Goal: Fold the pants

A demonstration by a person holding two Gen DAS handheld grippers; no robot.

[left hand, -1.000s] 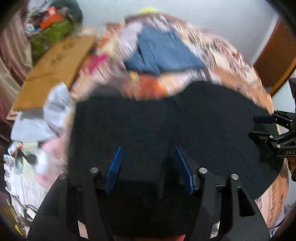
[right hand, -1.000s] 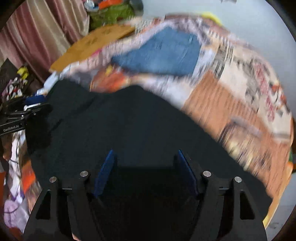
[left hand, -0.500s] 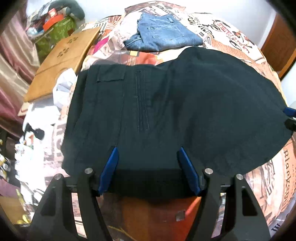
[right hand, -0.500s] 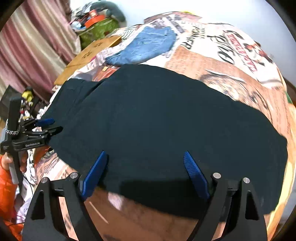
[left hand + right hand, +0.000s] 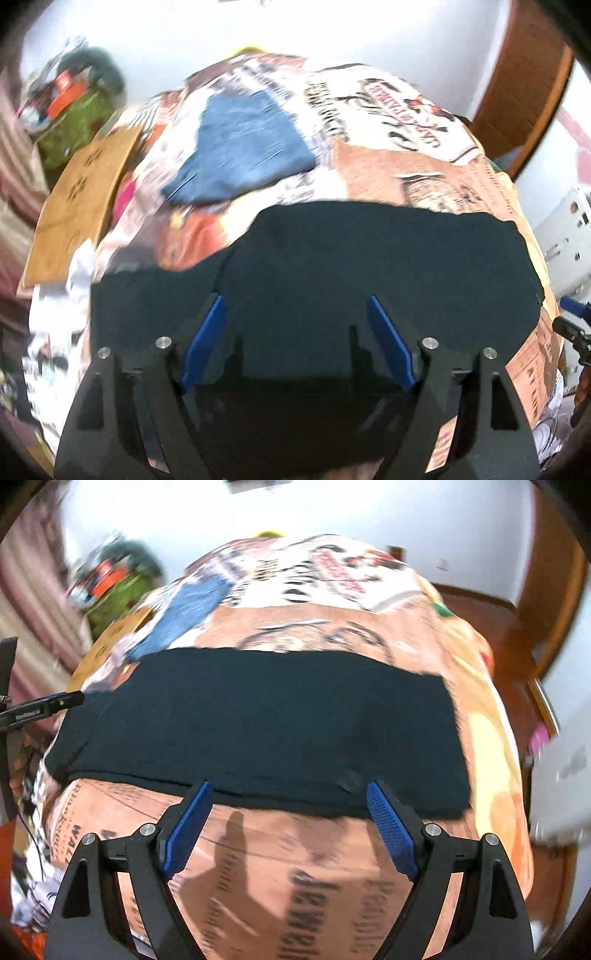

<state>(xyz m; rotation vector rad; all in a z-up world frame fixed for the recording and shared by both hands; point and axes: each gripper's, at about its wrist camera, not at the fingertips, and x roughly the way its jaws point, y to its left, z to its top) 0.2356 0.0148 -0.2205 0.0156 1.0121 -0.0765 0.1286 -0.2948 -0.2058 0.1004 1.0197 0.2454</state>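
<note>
The dark navy cloth pants (image 5: 258,723) lie flat on the bed as a wide folded band across the printed orange-and-cream newspaper-pattern bedspread (image 5: 295,878), filling the middle of your right wrist view from nine to three o'clock; in your left wrist view the same pants (image 5: 369,266) spread from the centre down to six o'clock under the fingers. Your left gripper (image 5: 295,314) stands with its blue pads wide apart over the dark cloth; its jaws have just been opening, and the pads press on nothing, though the pants lie beneath and between them. Your right gripper (image 5: 286,801) is likewise spread wide, its fingertips at the near edge of the pants, with bare bedspread between the pads and nothing held; its jaws opened within the last second. Beyond the pants, toward eleven o'clock, a folded blue denim garment (image 5: 247,144) rests on the bedspread, apart from the pants. Off the bed at nine to ten o'clock a flat tan cardboard sheet (image 5: 81,195) leans beside it, and at ten o'clock a green fabric bag (image 5: 79,122) holds a blurred heap with something orange on top; what else is in it you cannot tell. A brown wooden door frame (image 5: 524,77) curves at two o'clock.
</note>
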